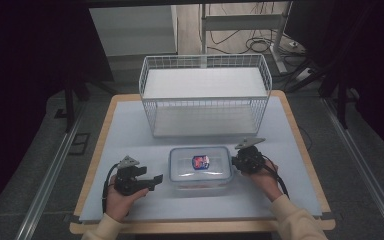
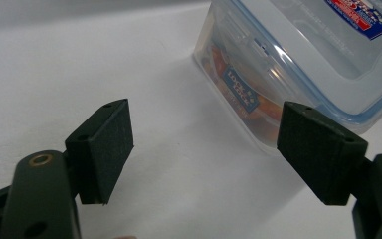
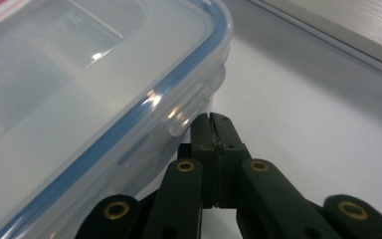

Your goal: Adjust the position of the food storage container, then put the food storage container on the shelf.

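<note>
— Where does the container sit?

— One clear plastic container (image 1: 200, 167), lid edged in blue with a red-and-blue label on top, lies near the front middle of the white counter (image 1: 130, 130), between the two hands. Orange contents show through its wall in the left gripper view (image 2: 238, 92).

— And the right tongs?

— The right tongs (image 1: 236, 161) are clenched, the two black jaws pressed flat together with nothing visible between them. In the right gripper view their tips (image 3: 213, 119) sit just under the lid's side latch tab (image 3: 186, 117), touching or very nearly touching it; which cannot be told.

— The left?

— The left tongs (image 1: 155, 181) are released, jaws spread wide and holding nothing. They point toward the container's left end, near it but apart, with bare counter between the pads (image 2: 104, 149).

— How many things in all?

— One container, one white wire basket (image 1: 205, 95) standing behind it toward the counter's far edge, and two sets of tongs.

— The hands?

— Both come in from the bottom edge in pale sleeves. The left hand (image 1: 122, 195) grips its tool low at the front left; the right hand (image 1: 265, 175) holds its tool against the container's right end, forearm angled inward.
</note>
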Tool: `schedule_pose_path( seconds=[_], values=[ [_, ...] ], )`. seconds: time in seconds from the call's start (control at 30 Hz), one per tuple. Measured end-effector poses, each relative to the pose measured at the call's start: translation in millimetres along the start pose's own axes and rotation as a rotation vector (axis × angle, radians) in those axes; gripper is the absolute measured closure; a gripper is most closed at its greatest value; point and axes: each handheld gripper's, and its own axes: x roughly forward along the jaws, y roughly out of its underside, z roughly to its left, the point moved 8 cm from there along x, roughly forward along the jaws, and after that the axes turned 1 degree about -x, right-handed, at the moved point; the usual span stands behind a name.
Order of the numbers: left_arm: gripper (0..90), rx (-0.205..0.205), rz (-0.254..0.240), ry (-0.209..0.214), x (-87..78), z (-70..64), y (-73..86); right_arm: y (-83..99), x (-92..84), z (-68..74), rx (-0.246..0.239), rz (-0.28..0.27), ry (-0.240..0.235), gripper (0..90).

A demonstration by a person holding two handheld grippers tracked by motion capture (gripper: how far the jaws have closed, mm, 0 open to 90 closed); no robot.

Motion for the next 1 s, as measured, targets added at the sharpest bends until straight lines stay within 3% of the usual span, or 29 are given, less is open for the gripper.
schedule_pose_path(
  seconds=[0.2,0.37,0.6,0.67,0.77,0.8,0.83,1.0],
  values=[
    [21.9,-0.008,-0.012,0.0,-3.1,1.4,-1.7,3.8,-20.9,-4.8,0.007,-0.044,0.012,89.9],
    [21.9,-0.006,-0.012,0.0,-2.6,-0.1,-2.1,18.8,-52.6,-15.1,0.062,-0.098,-0.001,89.8],
    [21.9,-0.031,-0.022,0.036,-4.8,-4.5,-4.5,24.8,-59.1,-20.7,0.104,-0.11,-0.043,87.8],
    [21.9,-0.03,-0.026,0.032,-5.8,-5.1,-5.2,22.6,-58.5,-19.5,0.11,-0.121,-0.07,79.8],
    [21.9,-0.042,-0.033,0.024,-7.0,-4.2,-7.0,20.0,-59.3,-18.4,0.103,-0.131,-0.073,61.0],
    [21.9,-0.042,-0.033,0.024,-7.0,-4.2,-7.0,20.0,-59.3,-18.4,0.103,-0.131,-0.073,61.0],
    [21.9,-0.042,-0.037,0.023,-7.6,-3.9,-8.3,19.5,-60.0,-18.3,0.117,-0.133,-0.078,48.4],
    [20.3,-0.069,-0.058,0.009,-9.6,-3.4,-15.9,18.2,-62.6,-20.8,0.154,-0.152,-0.099,38.0]
  ],
)
